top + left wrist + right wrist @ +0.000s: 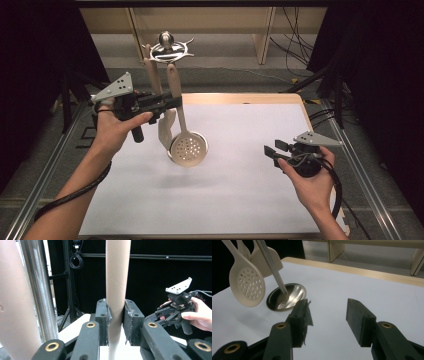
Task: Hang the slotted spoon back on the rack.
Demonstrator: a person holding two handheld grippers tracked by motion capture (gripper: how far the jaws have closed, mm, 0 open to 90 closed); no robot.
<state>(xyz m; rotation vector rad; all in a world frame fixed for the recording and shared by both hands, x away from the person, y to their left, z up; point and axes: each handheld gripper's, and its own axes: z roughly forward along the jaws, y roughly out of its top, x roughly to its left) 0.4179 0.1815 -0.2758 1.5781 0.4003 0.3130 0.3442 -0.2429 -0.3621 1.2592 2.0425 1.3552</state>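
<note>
A pale wooden slotted spoon (pixel 188 147) hangs upright by its handle (pixel 116 290) from a metal utensil stand (pixel 166 47). My left gripper (pixel 172 102) is shut on that handle partway down; in the left gripper view both pads (pixel 103 317) press its sides. The spoon's holed bowl (pixel 247 286) hangs just above the stand's round steel base (pixel 287 296). My right gripper (pixel 270 151) is held low over the white table at the right. Its jaws (pixel 328 315) are open with nothing between them and point toward the stand.
A second wooden spatula (pixel 165 127) hangs beside the spoon on the same stand, close to the steel pole (pixel 272 267). The white mat (pixel 240 190) lies on a wood-edged table (pixel 240 96). Metal frame rails run along both sides, and black curtains stand behind.
</note>
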